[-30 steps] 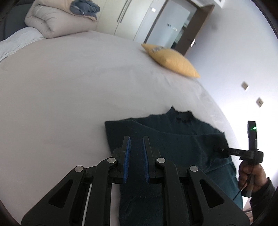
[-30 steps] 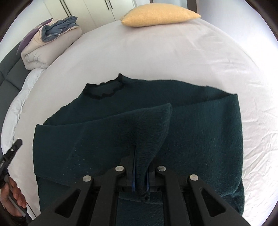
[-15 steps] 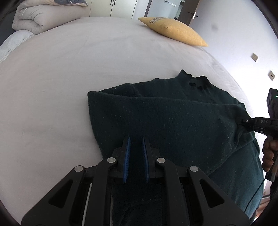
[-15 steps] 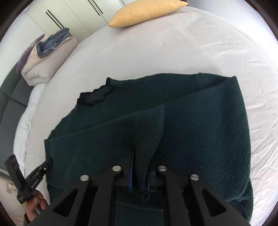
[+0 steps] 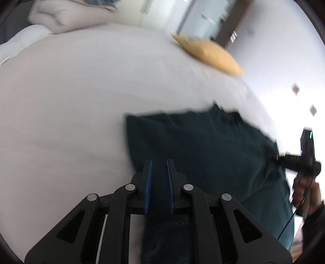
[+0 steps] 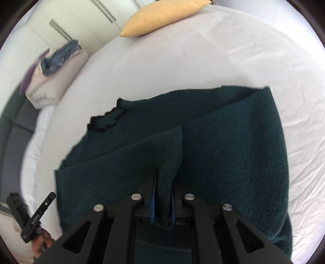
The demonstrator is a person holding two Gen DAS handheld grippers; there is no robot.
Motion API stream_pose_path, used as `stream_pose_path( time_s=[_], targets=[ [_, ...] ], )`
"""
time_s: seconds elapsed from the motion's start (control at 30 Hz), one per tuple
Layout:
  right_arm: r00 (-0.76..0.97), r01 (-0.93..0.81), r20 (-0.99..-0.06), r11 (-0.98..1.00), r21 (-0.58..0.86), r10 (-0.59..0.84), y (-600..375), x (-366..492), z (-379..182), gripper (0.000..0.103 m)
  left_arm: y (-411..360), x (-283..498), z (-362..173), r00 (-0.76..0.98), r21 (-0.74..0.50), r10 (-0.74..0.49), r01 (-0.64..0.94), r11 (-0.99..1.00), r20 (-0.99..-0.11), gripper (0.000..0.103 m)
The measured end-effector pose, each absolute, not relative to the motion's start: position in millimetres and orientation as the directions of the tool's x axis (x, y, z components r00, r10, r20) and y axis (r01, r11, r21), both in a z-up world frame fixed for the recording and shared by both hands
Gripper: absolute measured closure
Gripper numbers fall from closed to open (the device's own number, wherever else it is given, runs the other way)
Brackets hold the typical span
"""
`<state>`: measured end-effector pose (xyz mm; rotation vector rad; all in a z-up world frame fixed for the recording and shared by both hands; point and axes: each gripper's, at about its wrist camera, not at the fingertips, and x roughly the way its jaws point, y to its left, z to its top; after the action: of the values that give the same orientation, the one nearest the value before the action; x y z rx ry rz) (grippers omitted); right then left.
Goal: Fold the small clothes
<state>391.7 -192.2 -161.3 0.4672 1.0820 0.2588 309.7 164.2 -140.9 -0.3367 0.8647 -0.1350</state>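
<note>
Covering the bed, white sheet, yellow pillow, wardrobe

The left wrist picture is looking smeared, so the dark green sweater and the yellow pillow far off are showing fuzzy edges. The near end of the sweater is running off the bottom edge. The right tongs are hiding their tips in the cloth. The left tongs are hiding what they hold behind the sweater's edge.
</note>
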Motion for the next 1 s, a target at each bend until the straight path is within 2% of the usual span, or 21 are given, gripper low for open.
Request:
stream_pose_path(
  time_s=[0.07, 0.17, 0.23, 0.3, 0.4, 0.5, 0.57, 0.67, 0.77, 0.93, 1.0],
  targets=[
    [0.45, 0.028, -0.781, 0.867, 0.498, 0.434, -196.3, 387.5, -161.2, 0.089, 170.0, 309.3, -133.2, 0.654, -0.35, -0.254, -0.017, 0.937, -0.713, 0.09],
    [0.465, 0.031, -0.797, 0.893, 0.449, 0.385, -200.0, 375.7, -154.6, 0.079, 156.4, 312.9, -127.3, 0.636, -0.313, -0.265, 0.04, 0.949, -0.724, 0.09],
    [0.474, 0.079, -0.818, 0.91, 0.407, 0.325, -206.7, 367.5, -151.2, 0.068, 144.8, 314.9, -129.6, 0.616, -0.3, -0.28, 0.073, 0.951, -0.736, 0.09],
    [0.476, 0.135, -0.837, 0.918, 0.372, 0.269, -214.2, 363.6, -148.1, 0.062, 132.0, 315.2, -137.2, 0.579, -0.292, -0.292, 0.095, 0.952, -0.762, 0.09],
    [0.536, 0.141, -0.824, 0.943, 0.301, 0.183, -211.0, 356.1, -127.0, 0.062, 110.1, 315.4, -157.8, 0.519, -0.277, -0.301, 0.127, 0.953, -0.8, 0.09],
    [0.576, 0.023, -0.776, 0.943, 0.332, 0.259, -188.7, 356.5, -112.0, 0.062, 99.5, 312.7, -167.7, 0.513, -0.242, -0.281, 0.143, 0.96, -0.811, 0.09],
    [0.543, -0.049, -0.796, 0.956, 0.291, 0.27, -165.1, 360.7, -116.0, 0.062, 98.2, 314.5, -169.9, 0.507, -0.249, -0.285, 0.14, 0.958, -0.813, 0.09],
    [0.478, -0.036, -0.847, 0.969, 0.245, 0.232, -153.5, 363.4, -141.0, 0.062, 98.0, 315.3, -171.6, 0.494, -0.247, -0.289, 0.15, 0.957, -0.82, 0.09],
    [0.503, -0.087, -0.849, 0.987, 0.134, 0.16, -145.4, 345.5, -151.5, 0.076, 99.6, 313.2, -173.9, 0.493, -0.243, -0.294, 0.167, 0.956, -0.819, 0.09],
    [0.484, -0.096, -0.87, 0.993, 0.062, 0.101, -155.1, 323.5, -154.9, 0.08, 109.6, 312.0, -175.7, 0.491, -0.29, -0.329, 0.156, 0.944, -0.807, 0.09],
    [0.488, -0.069, -0.867, 0.995, 0.079, 0.102, -166.9, 318.2, -153.5, 0.08, 113.3, 311.2, -174.9, 0.49, -0.306, -0.34, 0.151, 0.94, -0.803, 0.09]
  ],
)
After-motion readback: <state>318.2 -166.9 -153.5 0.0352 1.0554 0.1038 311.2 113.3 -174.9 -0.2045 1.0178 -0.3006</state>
